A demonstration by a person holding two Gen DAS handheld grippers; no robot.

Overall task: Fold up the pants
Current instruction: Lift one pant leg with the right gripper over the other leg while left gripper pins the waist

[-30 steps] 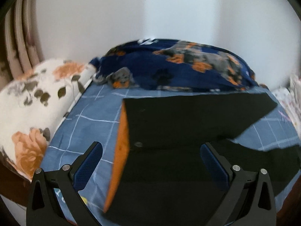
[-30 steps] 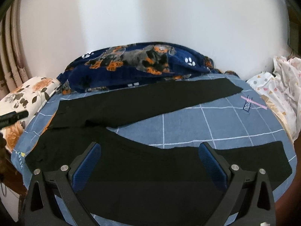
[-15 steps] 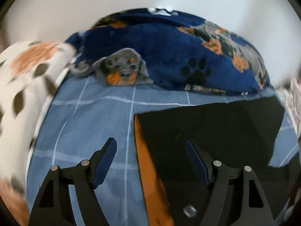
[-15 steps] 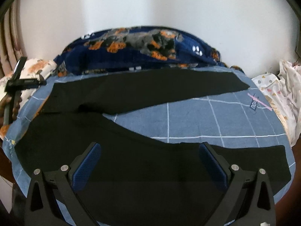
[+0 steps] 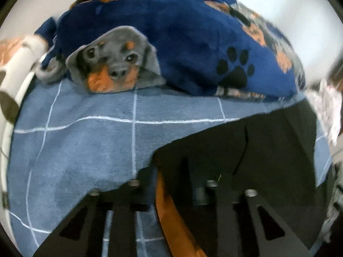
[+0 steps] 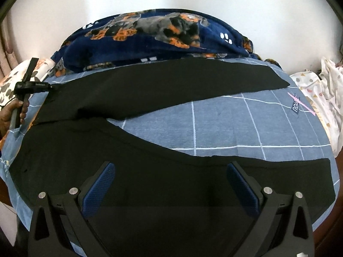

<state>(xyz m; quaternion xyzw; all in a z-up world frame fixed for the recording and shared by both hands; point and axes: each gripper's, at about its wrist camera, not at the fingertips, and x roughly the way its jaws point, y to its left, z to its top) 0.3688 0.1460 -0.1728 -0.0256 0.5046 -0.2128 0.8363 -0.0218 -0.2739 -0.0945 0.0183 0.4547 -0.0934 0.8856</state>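
Note:
Black pants [image 6: 150,98] lie spread on the blue checked bedsheet [image 6: 225,124], legs splayed to the right, waist at the left. The near leg [image 6: 193,182] runs under my right gripper [image 6: 171,184], which is open and empty just above it. In the left wrist view the far waist corner [image 5: 235,150] with its orange lining [image 5: 169,209] sits between the narrowed jaws of my left gripper [image 5: 171,171]; the fingertips are hidden in the dark cloth. The left gripper also shows in the right wrist view [image 6: 51,86], at the far waist corner.
A navy dog-print blanket [image 5: 182,42] is heaped along the far side of the bed by the white wall. A floral pillow [image 6: 12,81] lies at the left. White patterned cloth [image 6: 321,98] lies off the right edge.
My left gripper moved forward and down to the far waist corner and its jaws closed in around the cloth. The right gripper edged closer over the near leg and stayed open.

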